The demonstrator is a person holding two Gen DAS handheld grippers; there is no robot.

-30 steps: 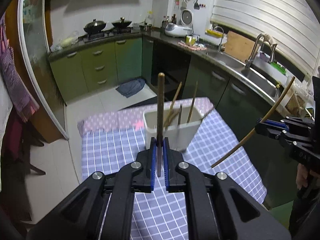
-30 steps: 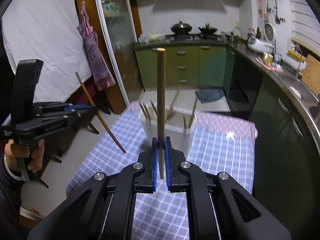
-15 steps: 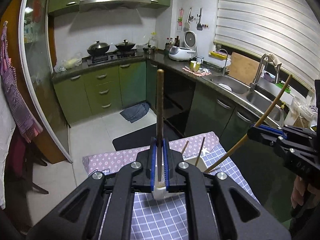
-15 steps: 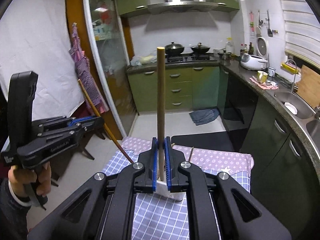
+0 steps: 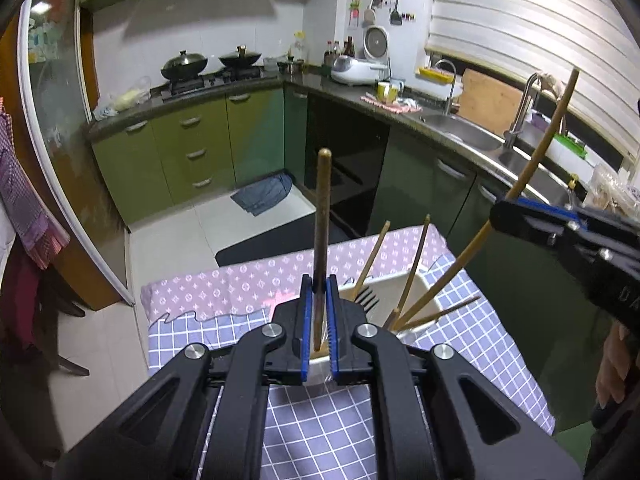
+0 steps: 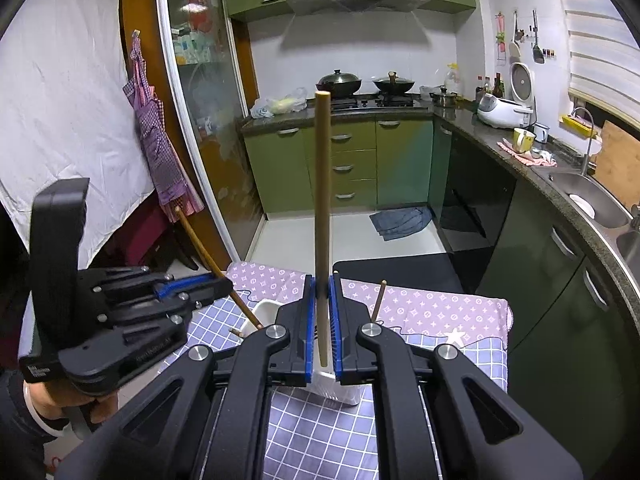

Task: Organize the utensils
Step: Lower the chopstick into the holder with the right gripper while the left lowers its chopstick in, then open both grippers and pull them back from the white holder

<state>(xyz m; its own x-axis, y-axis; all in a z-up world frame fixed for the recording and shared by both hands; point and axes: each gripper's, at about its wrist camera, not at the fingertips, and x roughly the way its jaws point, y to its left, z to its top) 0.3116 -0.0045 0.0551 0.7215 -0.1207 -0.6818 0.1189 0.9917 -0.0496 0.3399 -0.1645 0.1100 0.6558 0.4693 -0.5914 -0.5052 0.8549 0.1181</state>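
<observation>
Wooden, stiff and light, each chopstick (image 5: 322,216) (image 6: 322,200) stood clenched low in its claw (image 5: 318,322) (image 6: 321,320), likely pivoting unless gripped firmly above the white holder (image 5: 416,286).

My desk (image 5: 500,344) is wearing a blue checked cloth (image 5: 316,420) and a purple patterned one (image 6: 432,312); a white holder (image 5: 416,284) is sitting on them.

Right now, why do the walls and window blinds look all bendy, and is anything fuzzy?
Left wrist view: the fisheye lens curves the window blinds and door frame near the edges; the chopstick is sharp. Right wrist view: same bending on the glass door; glare on the white sheet; nothing much is blurred.
</observation>
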